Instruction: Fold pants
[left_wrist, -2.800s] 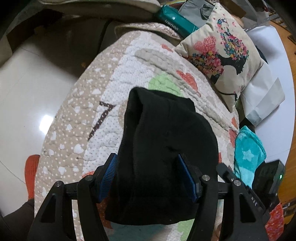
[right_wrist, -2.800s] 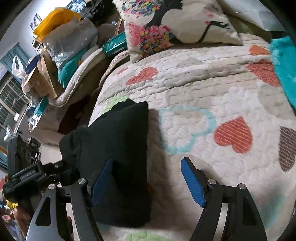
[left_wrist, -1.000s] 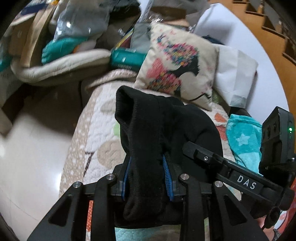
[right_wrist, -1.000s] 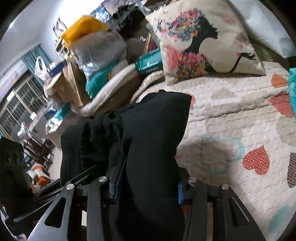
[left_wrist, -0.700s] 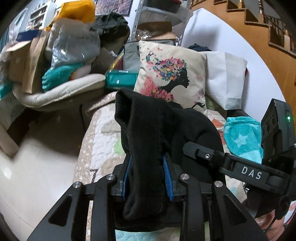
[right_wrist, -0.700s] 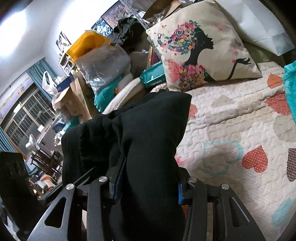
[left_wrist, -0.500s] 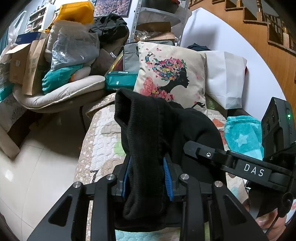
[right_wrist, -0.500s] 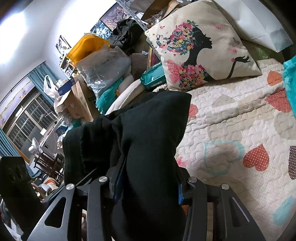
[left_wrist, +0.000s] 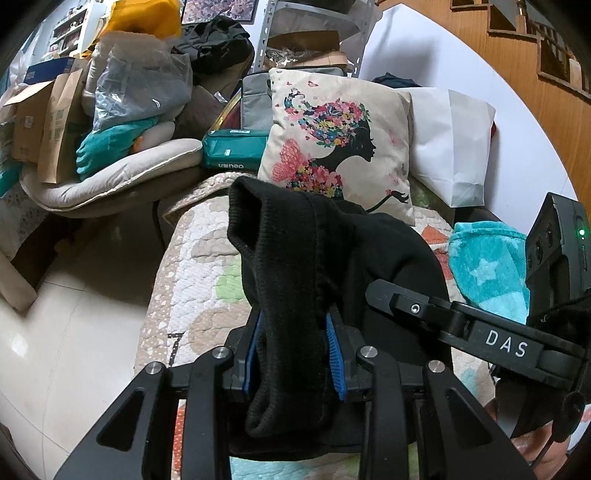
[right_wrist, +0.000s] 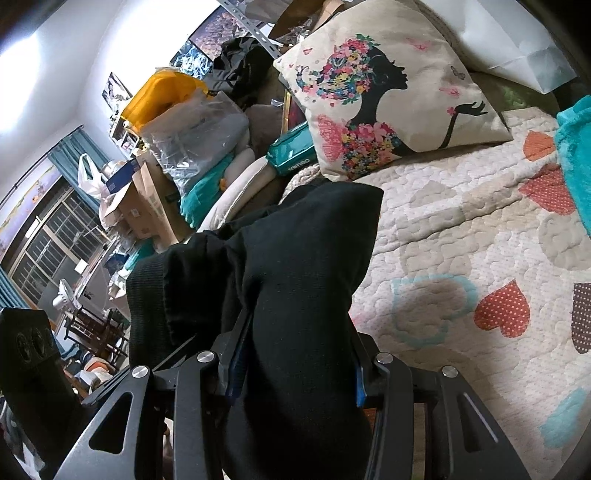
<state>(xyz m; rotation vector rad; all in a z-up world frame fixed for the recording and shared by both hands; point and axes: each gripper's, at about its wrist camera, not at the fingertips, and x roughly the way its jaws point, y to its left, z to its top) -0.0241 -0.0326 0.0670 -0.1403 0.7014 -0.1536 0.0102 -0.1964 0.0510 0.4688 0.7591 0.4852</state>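
Note:
The black pants (left_wrist: 295, 258) are bunched and held up above a quilt with heart patterns (left_wrist: 192, 266). My left gripper (left_wrist: 293, 354) is shut on a ribbed edge of the pants. My right gripper (right_wrist: 295, 373) is shut on another thick fold of the same pants (right_wrist: 306, 280). The right gripper's black body (left_wrist: 480, 332) shows close beside the left one, on its right. The lower part of the pants hangs below both grippers, out of sight.
A floral cushion (left_wrist: 336, 147) and a white paper bag (left_wrist: 450, 147) lean at the quilt's far end. A teal towel (left_wrist: 487, 266) lies on the right. A cluttered chair with bags and boxes (left_wrist: 110, 122) stands at left, with tiled floor (left_wrist: 66, 332) below.
Both grippers, open at first over the pants lying on the quilt, have shut on them and lifted them. Over the last second both views tilted slightly upward toward the cushion.

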